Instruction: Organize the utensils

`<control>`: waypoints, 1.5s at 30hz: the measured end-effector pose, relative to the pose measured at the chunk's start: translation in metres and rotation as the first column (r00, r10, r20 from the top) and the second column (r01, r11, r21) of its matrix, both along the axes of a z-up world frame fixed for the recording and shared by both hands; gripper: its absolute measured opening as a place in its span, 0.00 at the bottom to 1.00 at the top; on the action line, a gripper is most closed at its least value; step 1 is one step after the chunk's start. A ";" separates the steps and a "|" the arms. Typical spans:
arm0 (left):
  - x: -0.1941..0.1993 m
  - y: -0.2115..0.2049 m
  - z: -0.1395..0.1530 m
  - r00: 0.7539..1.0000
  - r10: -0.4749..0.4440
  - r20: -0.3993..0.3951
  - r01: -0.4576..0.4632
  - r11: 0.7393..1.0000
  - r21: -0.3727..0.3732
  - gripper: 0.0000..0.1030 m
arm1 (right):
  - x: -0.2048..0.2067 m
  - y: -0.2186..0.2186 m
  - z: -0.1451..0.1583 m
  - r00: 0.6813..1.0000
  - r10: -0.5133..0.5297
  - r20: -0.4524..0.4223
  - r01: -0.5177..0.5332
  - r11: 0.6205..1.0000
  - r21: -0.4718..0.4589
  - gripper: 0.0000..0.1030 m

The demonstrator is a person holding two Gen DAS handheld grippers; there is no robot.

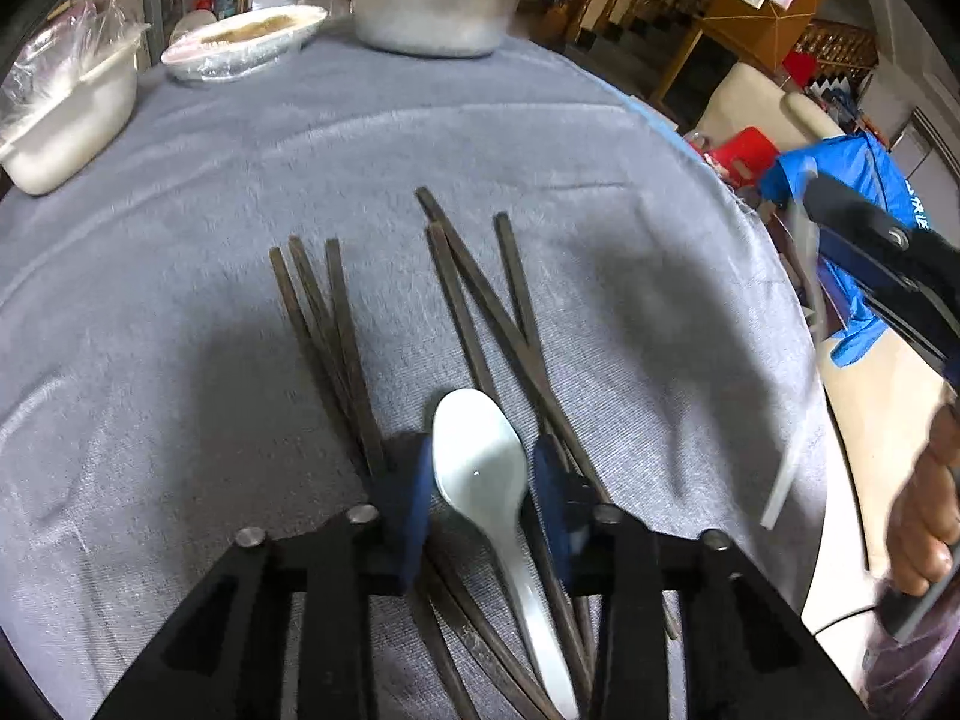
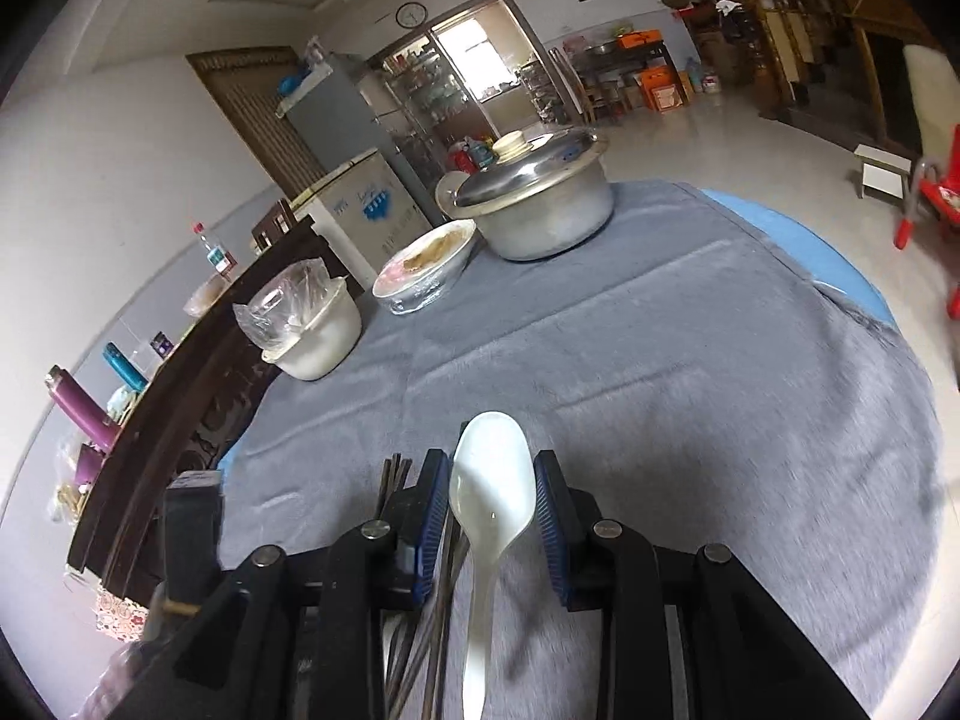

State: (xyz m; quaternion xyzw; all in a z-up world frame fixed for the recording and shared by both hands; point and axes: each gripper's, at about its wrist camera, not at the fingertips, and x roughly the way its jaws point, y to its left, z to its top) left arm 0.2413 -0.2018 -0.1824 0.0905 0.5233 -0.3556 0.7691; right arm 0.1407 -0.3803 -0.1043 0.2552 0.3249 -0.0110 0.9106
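A white ceramic spoon lies on the grey cloth between the blue pads of my left gripper, whose jaws stand open around its bowl. Several dark chopsticks lie fanned out on the cloth under and beyond it. In the right wrist view a white spoon lies between the open jaws of my right gripper, with chopsticks just left of it. The right gripper also shows at the right edge of the left wrist view, above the table edge.
A lidded metal pot stands at the far side of the table. A wrapped bowl of food and a white pot with plastic stand far left. Red stool and chairs are off the right edge. A dark wooden cabinet borders the left.
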 end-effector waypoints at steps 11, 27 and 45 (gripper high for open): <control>-0.012 0.010 0.028 0.996 0.062 0.069 -0.058 0.997 -0.057 0.31 | -0.052 0.033 0.014 0.993 0.028 0.116 -0.023 0.999 -0.049 0.30; -0.152 0.086 0.142 0.787 0.386 0.481 -0.219 0.904 -0.366 0.31 | -0.130 0.118 0.053 0.906 0.129 0.404 -0.089 0.989 -0.117 0.31; -0.205 0.115 0.091 0.805 0.375 0.460 -0.258 0.919 -0.298 0.47 | -0.161 0.128 0.016 0.942 0.132 0.307 -0.112 0.990 -0.082 0.56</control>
